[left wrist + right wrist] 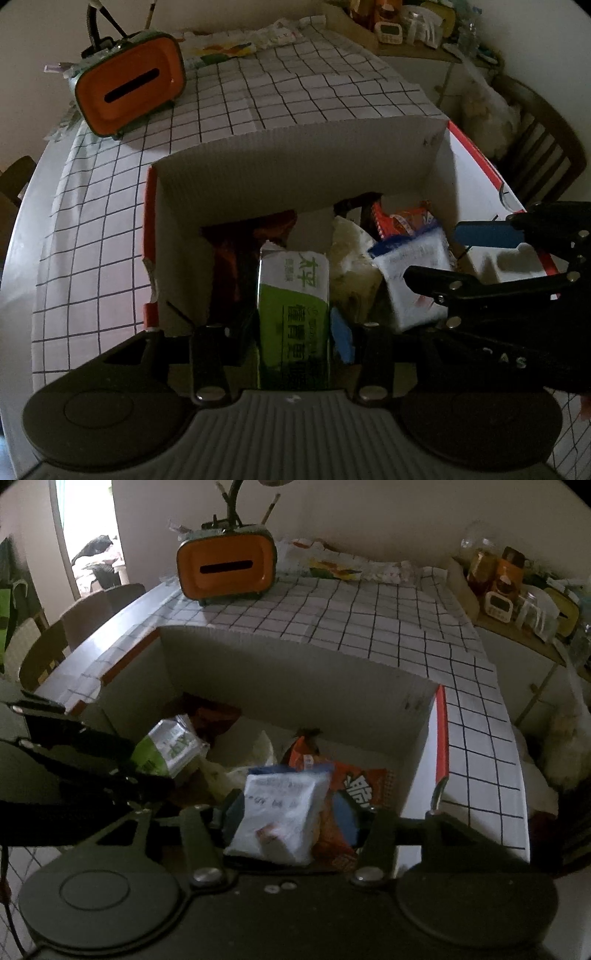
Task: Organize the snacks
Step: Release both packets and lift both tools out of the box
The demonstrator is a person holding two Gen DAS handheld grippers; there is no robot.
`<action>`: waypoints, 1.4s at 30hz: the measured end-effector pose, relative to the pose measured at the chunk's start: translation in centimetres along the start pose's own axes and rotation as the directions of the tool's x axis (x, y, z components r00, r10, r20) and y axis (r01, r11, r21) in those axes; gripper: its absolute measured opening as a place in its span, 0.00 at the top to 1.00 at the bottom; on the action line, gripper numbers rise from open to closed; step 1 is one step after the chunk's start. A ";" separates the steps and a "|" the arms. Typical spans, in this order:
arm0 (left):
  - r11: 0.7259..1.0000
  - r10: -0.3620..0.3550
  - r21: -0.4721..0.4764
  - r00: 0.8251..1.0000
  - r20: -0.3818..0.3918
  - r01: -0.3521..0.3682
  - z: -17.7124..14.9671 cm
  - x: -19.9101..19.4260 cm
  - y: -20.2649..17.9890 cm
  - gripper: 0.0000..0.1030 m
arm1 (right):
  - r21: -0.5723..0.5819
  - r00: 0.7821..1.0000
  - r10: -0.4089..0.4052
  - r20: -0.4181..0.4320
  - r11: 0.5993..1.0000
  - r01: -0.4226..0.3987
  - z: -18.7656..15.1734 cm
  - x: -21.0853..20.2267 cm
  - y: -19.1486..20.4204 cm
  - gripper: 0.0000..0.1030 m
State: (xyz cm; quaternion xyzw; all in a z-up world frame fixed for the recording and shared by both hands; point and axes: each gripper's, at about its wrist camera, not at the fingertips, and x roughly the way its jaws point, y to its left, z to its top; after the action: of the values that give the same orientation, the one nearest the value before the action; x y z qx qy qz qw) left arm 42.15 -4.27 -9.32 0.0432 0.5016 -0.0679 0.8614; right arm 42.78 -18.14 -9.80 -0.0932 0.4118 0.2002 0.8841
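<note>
- The green and white packet in the cardboard box has its lower end hidden behind the left claw.
- The dark wrappers in the box's far left corner are too shadowed to identify.
- The white pouch is blurred, its print unreadable; the right claw covers its bottom edge.
- The orange bag behind it is largely covered.
- Bottles beyond the box, off the surface, are too small to tell.

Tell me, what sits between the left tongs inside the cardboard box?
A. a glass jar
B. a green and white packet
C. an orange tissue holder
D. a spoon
B: the green and white packet stands between the left tongs, down in the cardboard box.
</note>
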 end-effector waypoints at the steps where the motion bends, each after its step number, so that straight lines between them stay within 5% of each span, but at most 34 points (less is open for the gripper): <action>1: 1.000 -0.003 -0.003 1.000 0.003 0.003 -0.1 -0.2 0.1 0.54 | 0.006 1.000 0.000 0.007 1.000 -0.001 0.0 -0.3 -0.1 0.43; 22: 0.999 -0.037 -0.021 0.990 0.139 0.040 -2.8 -7.8 1.1 0.29 | 0.055 0.993 0.029 0.114 0.998 -0.036 -1.0 -8.4 1.5 0.14; 30: 0.998 -0.052 -0.008 0.979 0.198 0.055 -4.7 -11.0 1.1 0.23 | 0.026 0.990 0.015 0.144 0.999 -0.019 -2.4 -11.3 3.6 0.12; 33: 0.999 -0.048 0.002 0.972 0.228 0.049 -5.5 -12.2 1.0 0.19 | 0.031 0.986 0.025 0.167 0.999 -0.031 -3.1 -12.4 4.1 0.01; 42: 0.996 -0.062 -0.042 0.966 0.251 0.075 -9.1 -14.6 1.9 0.17 | 0.046 0.985 0.050 0.166 0.997 -0.058 -5.9 -14.5 5.8 0.00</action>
State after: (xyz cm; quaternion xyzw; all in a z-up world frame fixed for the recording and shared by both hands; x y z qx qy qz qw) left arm 27.49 0.02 -1.07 -0.0050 0.3921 -0.0898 0.9155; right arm 27.74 -18.86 -2.48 -0.0429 0.3447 0.2207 0.9114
